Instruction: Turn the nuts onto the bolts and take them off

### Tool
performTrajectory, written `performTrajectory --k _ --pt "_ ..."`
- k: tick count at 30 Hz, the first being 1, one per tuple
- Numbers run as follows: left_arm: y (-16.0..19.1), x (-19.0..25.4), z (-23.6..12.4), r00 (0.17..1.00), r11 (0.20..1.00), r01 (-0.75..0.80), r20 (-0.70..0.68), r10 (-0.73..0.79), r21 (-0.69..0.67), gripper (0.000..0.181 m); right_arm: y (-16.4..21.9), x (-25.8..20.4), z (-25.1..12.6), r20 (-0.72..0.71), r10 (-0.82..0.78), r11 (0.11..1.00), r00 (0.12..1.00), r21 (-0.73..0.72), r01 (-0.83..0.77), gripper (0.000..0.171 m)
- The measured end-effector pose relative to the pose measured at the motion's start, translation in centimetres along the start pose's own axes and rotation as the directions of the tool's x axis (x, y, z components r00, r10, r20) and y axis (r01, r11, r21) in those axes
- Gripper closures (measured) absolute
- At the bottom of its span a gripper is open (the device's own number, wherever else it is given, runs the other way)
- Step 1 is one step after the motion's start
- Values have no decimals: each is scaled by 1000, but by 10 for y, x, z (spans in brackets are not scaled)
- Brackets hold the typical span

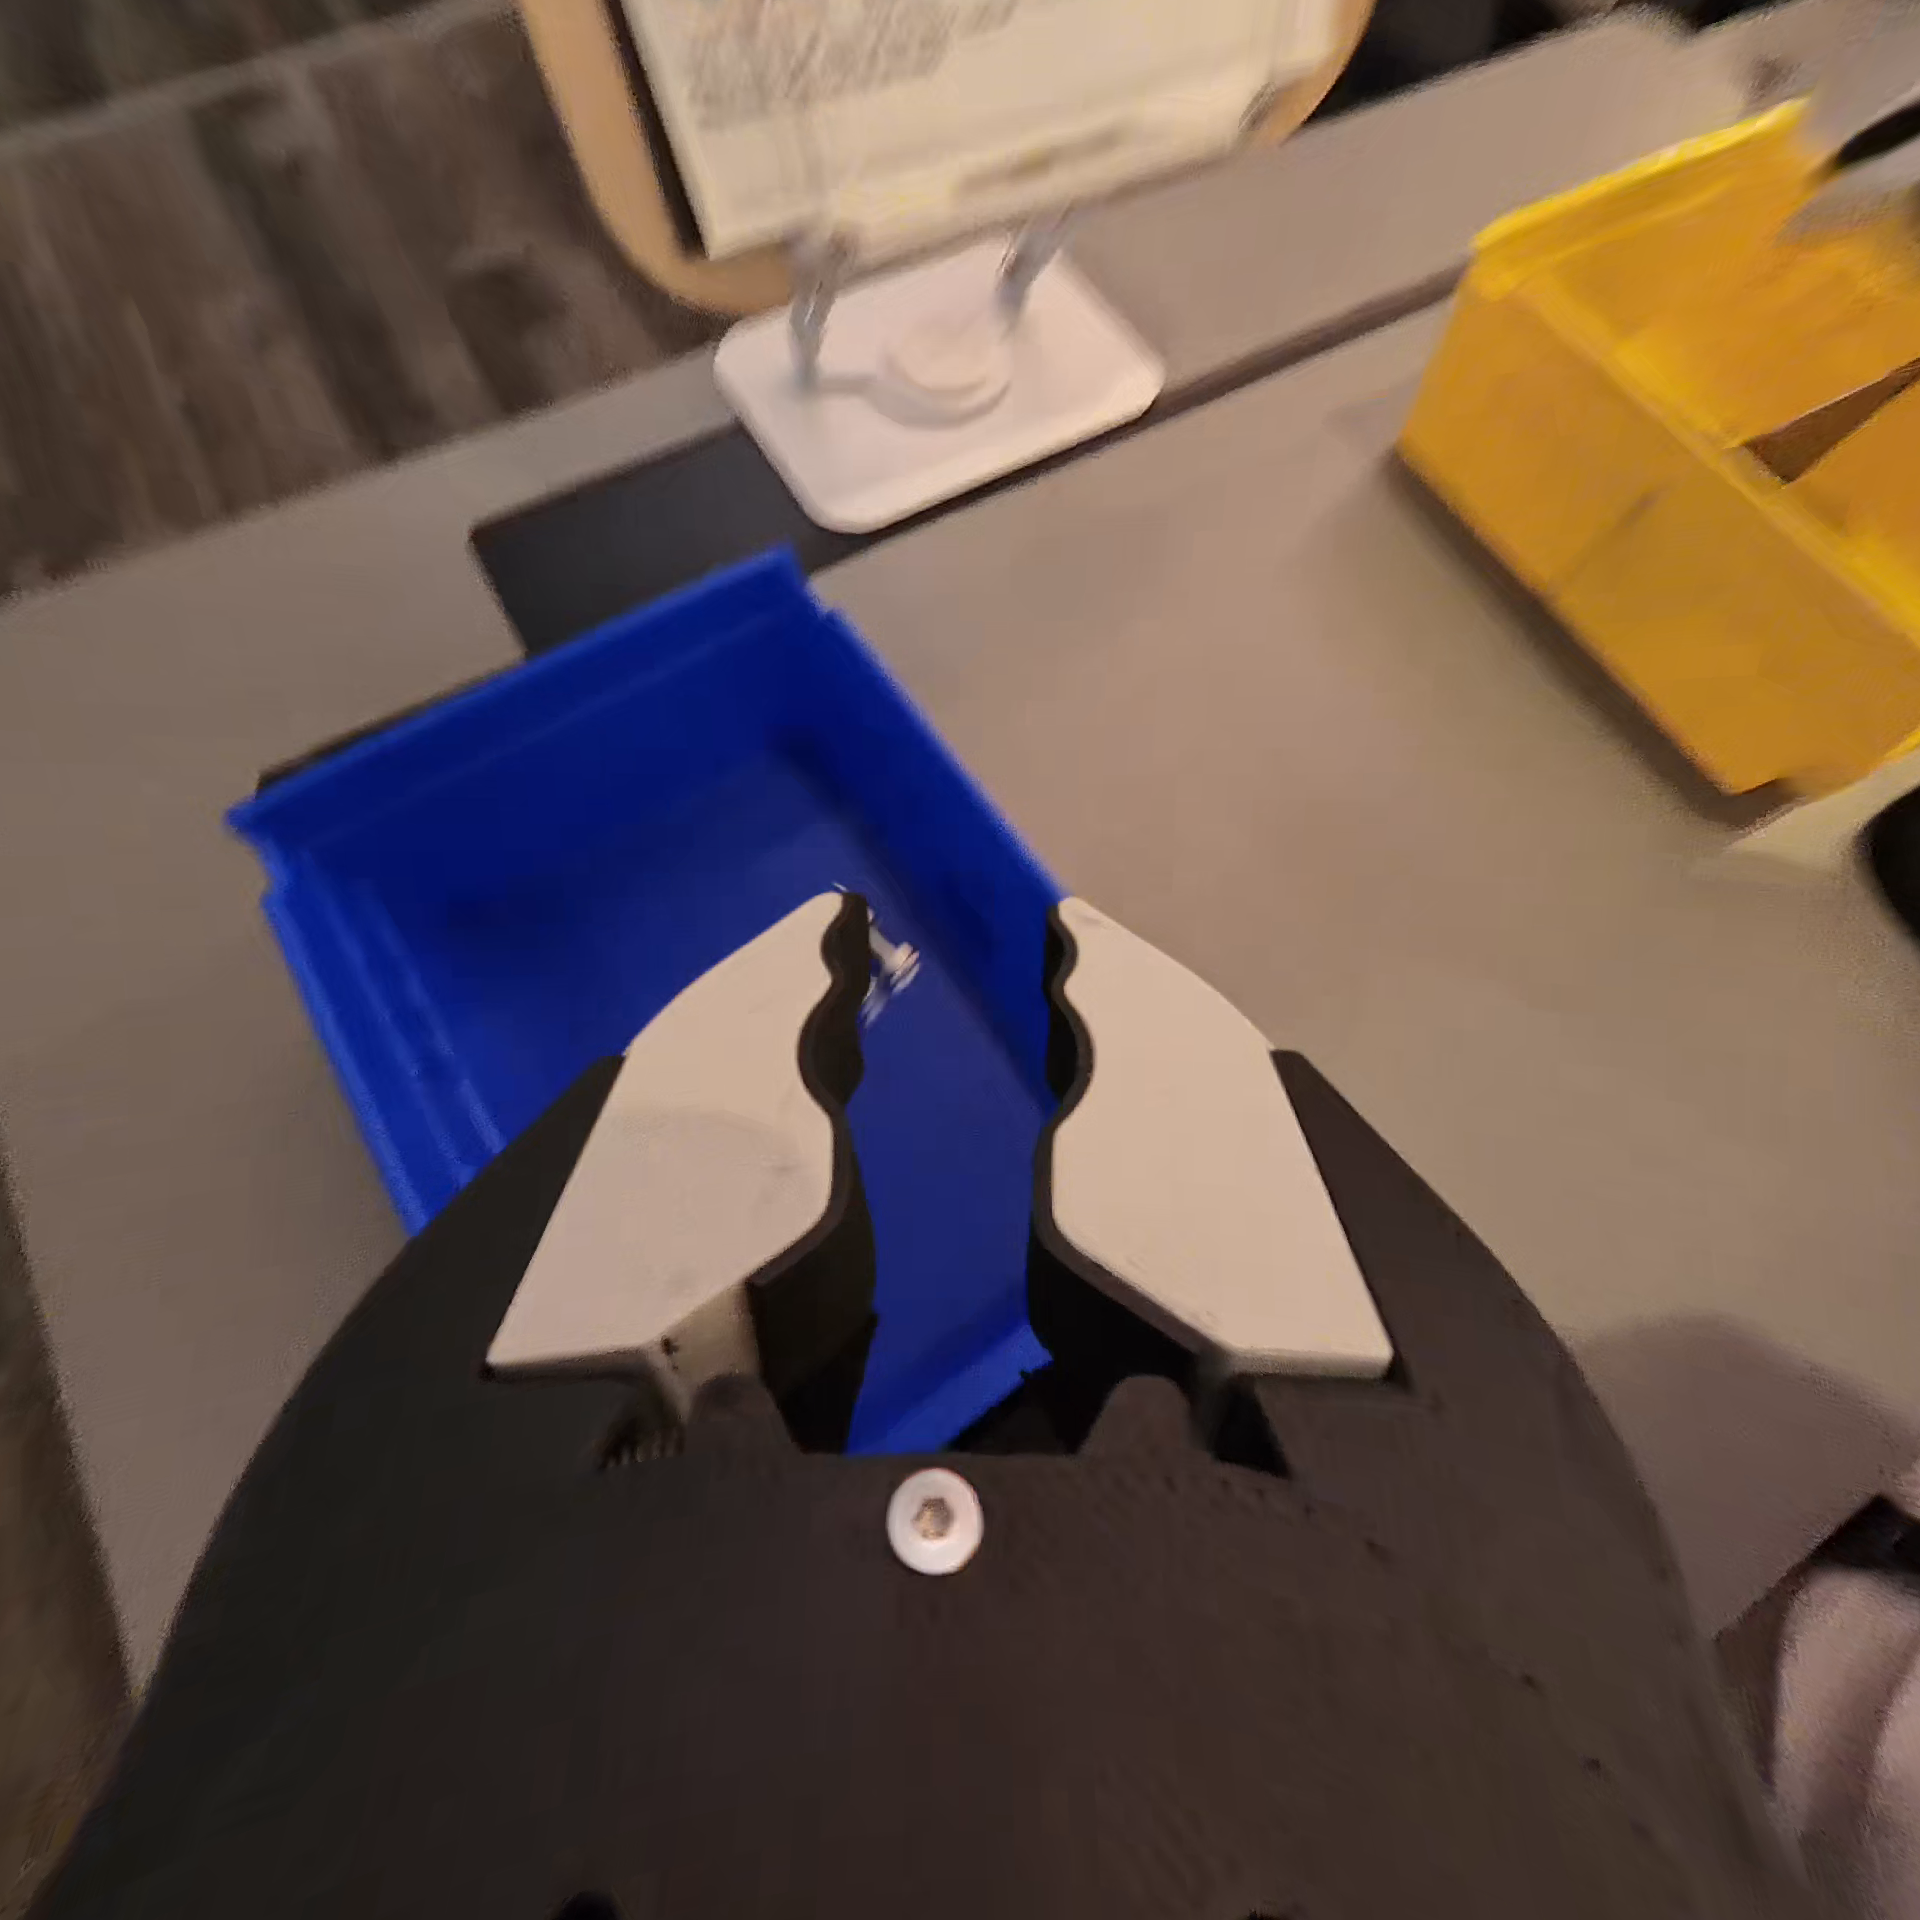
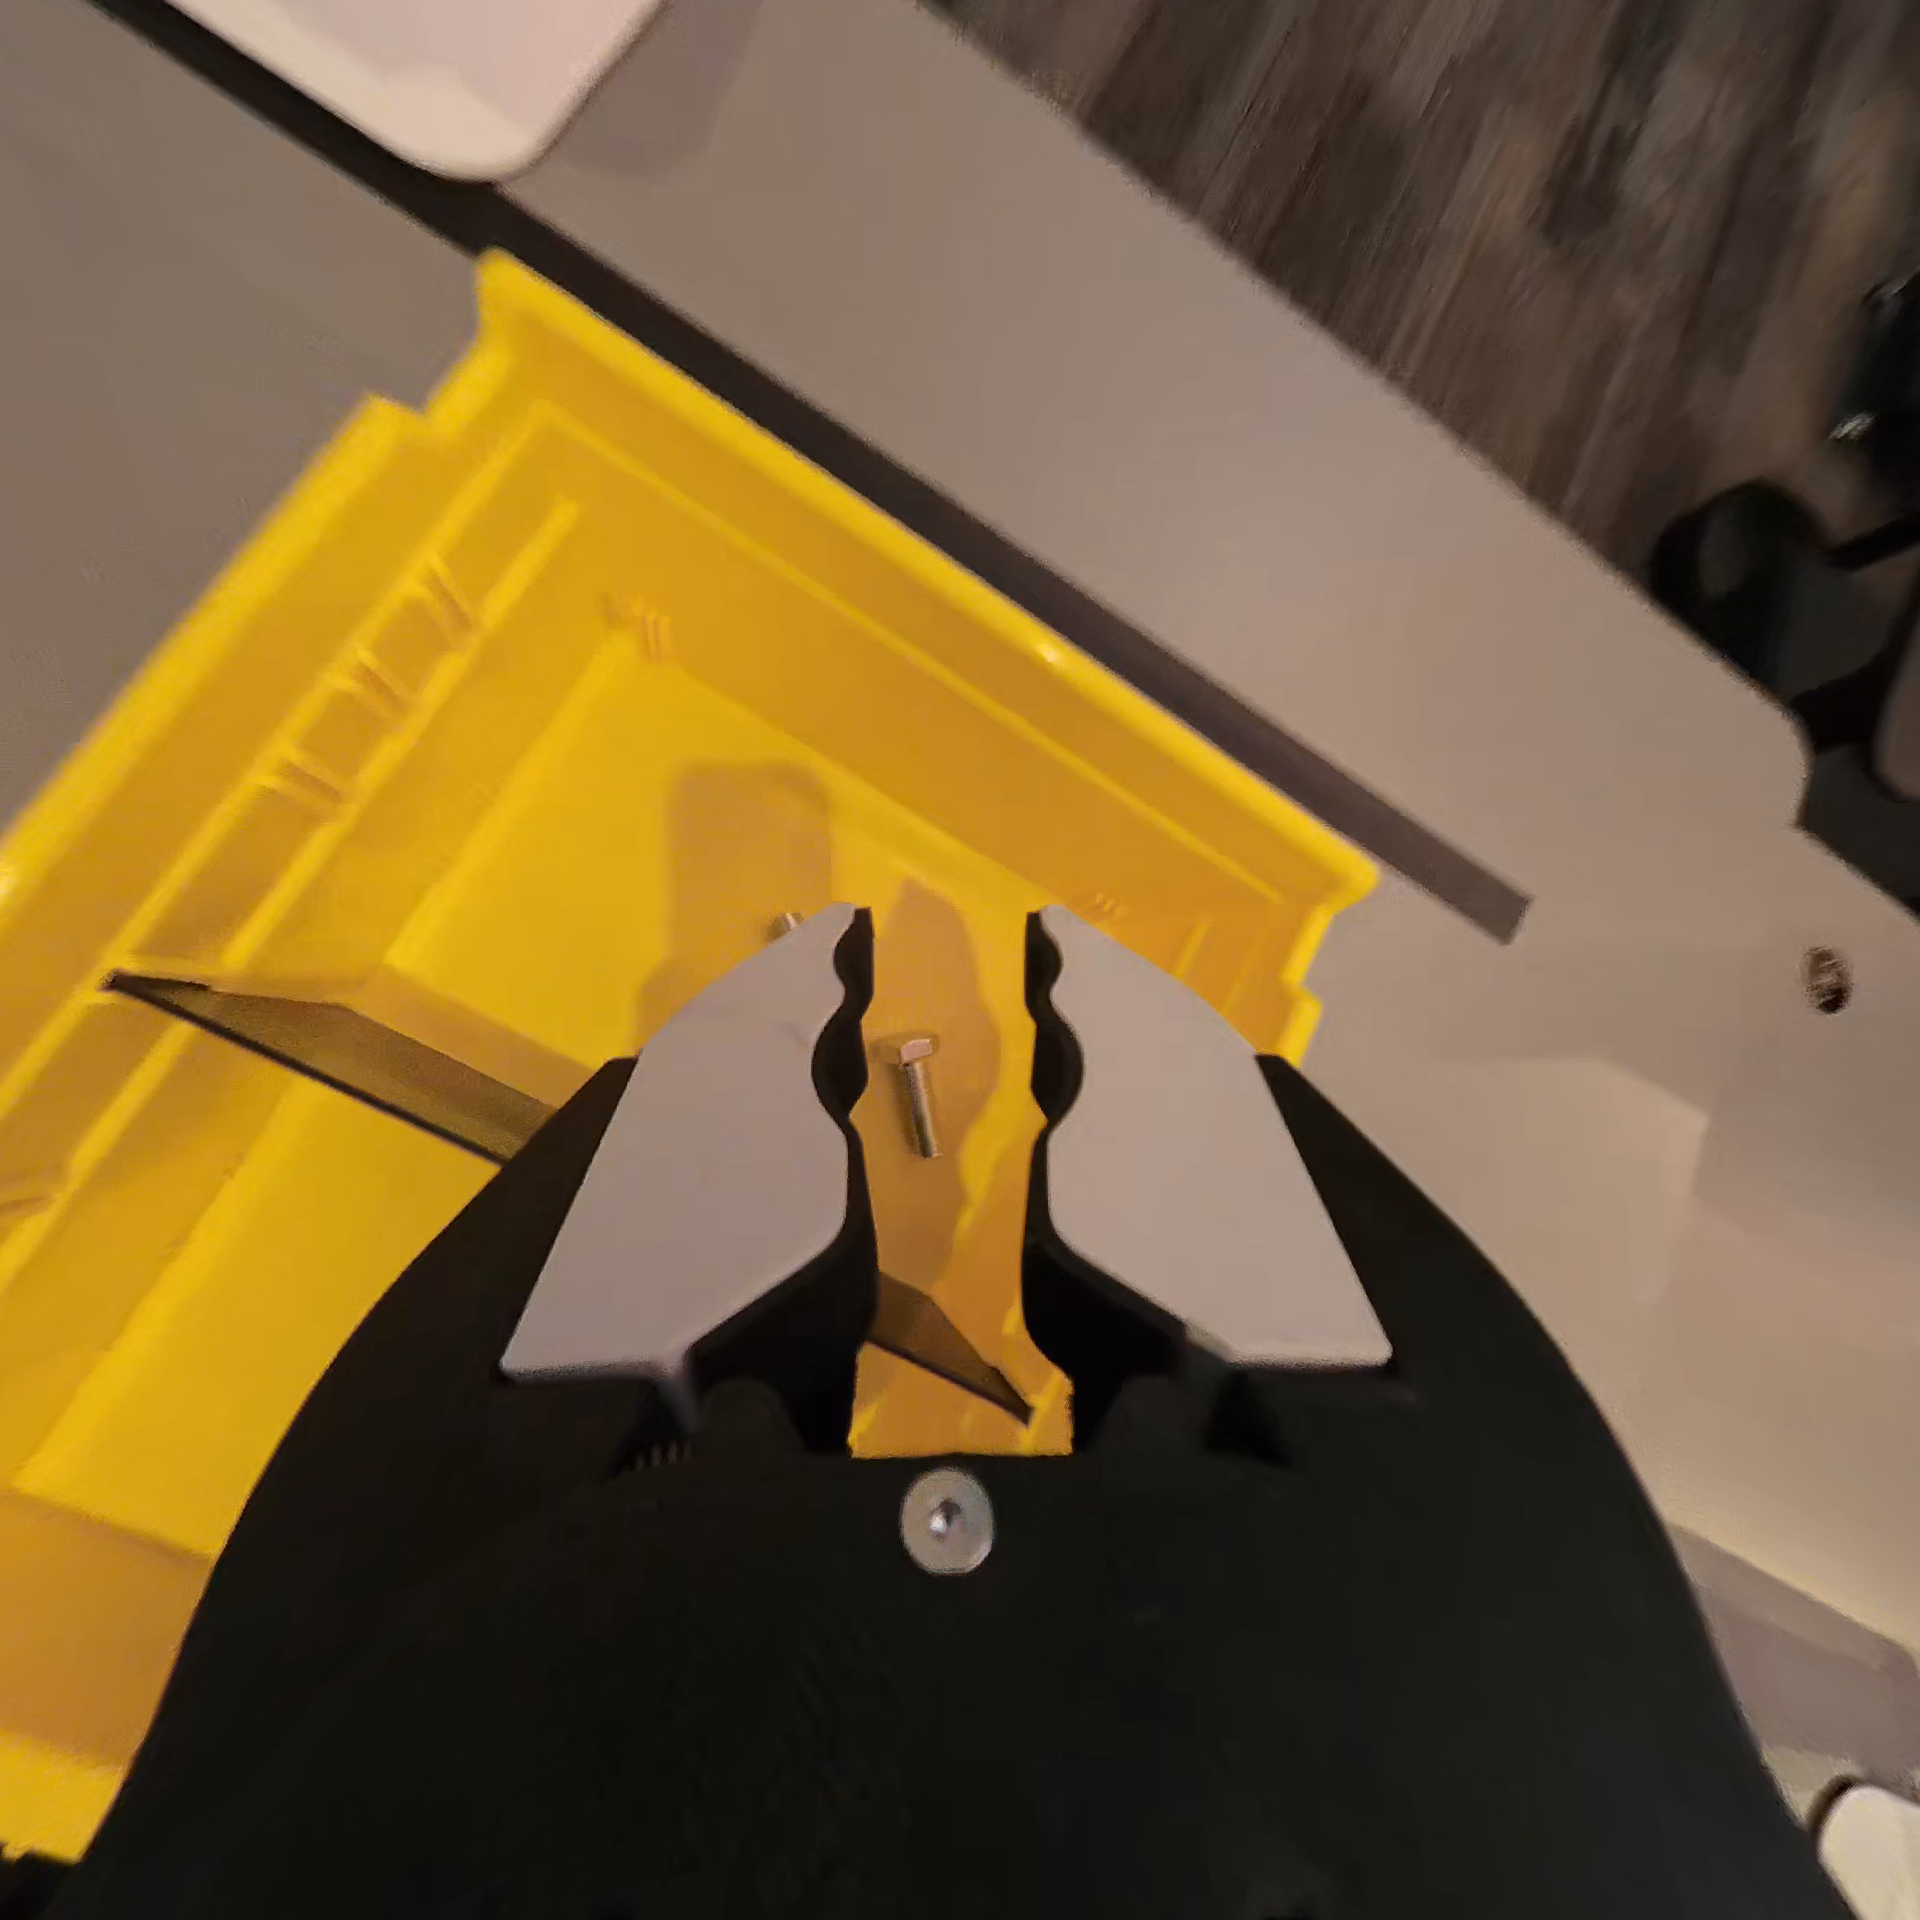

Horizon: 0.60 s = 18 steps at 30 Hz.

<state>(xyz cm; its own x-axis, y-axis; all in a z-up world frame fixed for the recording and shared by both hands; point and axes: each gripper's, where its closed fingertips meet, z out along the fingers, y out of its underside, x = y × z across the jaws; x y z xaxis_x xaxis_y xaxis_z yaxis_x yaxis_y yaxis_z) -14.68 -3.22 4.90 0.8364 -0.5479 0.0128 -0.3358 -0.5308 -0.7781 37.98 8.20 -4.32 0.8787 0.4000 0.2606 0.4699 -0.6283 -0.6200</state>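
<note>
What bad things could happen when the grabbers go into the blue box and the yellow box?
The bolt lies flat in the yellow bin, so the open right tool may push it along rather than pinch it. The small shiny part in the blue bin is blurred and beside the left tool, so that tool might miss it.

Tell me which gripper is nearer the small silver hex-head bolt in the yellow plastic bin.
Right. The right gripper hovers directly over the small silver hex-head bolt in the yellow plastic bin, jaws open. The left gripper is over the blue plastic bin, away from it.
</note>
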Motion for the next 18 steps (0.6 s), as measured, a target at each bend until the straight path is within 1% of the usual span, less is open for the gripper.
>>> performTrajectory --k 1,3,4,5,7,9,12,14,15,17,18 --pt "11 -10 5 1000 998 7 27 -5 -55 149 -8 0 -10 -15 -10 999 1000 42 11 142" --pt "32 -28 19 998 986 2 56 7 -164 149 -24 -1 -29 -36 -22 993 999 118 27 142" --pt "41 -33 27 999 977 -13 46 24 -211 148 -31 -3 -37 -41 -26 988 999 151 32 142" --pt "47 -39 36 999 970 -29 34 38 -240 146 -37 -6 -43 -41 -31 983 999 178 38 142" --pt "56 -44 57 1000 964 -13 -8 11 -266 143 -44 -11 -52 -43 -48 976 998 209 56 142" --pt "60 -51 79 999 962 -33 -33 25 -270 138 -47 -15 -56 -53 -69 973 996 215 79 142" --pt "84 -51 110 977 922 -210 -97 188 -327 127 -47 -19 -56 -47 -87 974 995 207 95 142" --pt "101 -55 126 957 879 -291 -101 273 -377 125 -46 -21 -53 -40 -96 975 995 195 102 142" --pt "104 -56 133 953 873 -301 -103 284 -383 123 -45 -23 -51 -36 -101 976 994 188 106 142" --pt "109 -47 144 955 879 -292 -162 248 -377 117 -42 -25 -48 -28 -117 978 993 171 120 142" --pt "111 -48 148 954 880 -295 -167 250 -372 115 -41 -25 -47 -29 -124 979 992 160 127 142"
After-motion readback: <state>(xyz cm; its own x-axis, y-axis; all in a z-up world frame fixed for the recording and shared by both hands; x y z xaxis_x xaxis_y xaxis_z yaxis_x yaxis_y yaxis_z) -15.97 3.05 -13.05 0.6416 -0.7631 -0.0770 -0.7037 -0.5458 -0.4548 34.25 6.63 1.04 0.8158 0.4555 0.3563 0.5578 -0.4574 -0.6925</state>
